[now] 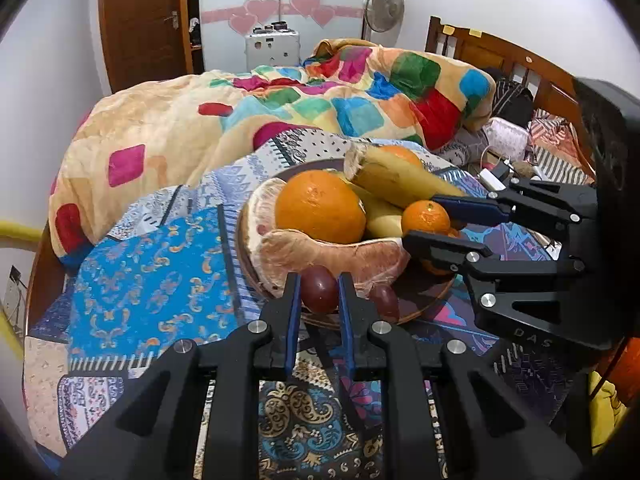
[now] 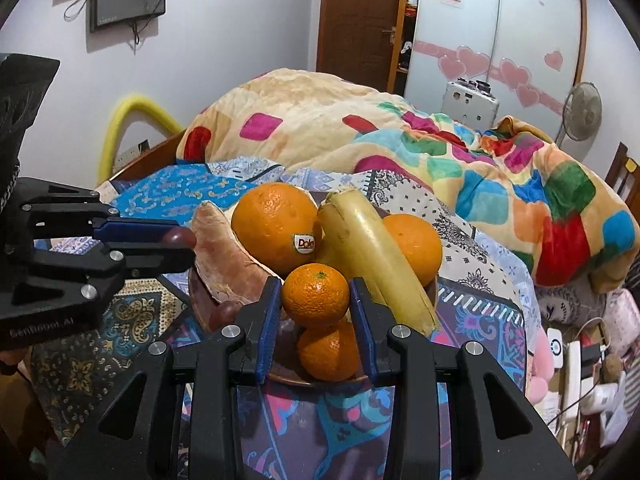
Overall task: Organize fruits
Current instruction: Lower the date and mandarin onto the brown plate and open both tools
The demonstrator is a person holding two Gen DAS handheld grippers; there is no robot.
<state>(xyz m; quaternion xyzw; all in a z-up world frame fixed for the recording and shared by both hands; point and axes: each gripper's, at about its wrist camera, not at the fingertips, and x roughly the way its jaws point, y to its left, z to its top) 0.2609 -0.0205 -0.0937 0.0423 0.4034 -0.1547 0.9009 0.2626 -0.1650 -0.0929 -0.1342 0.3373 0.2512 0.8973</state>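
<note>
Jaws of the left gripper hold a grape at the near rim of the fruit bowl; the right gripper clamps a mandarin just above the bowl's opposite side, each fruit directly ahead of its own jaws.

Bed served as support, covered by patchwork sheet of blue, purple and paisley panels. Round brown wooden bowl rested directly on sheet, near front. Thick blanket, cream with coloured squares, lay heaped on bed behind bowl. Clothing and small clutter lay at headboard end, items not identifiable. Wooden headboard stood beyond.
</note>
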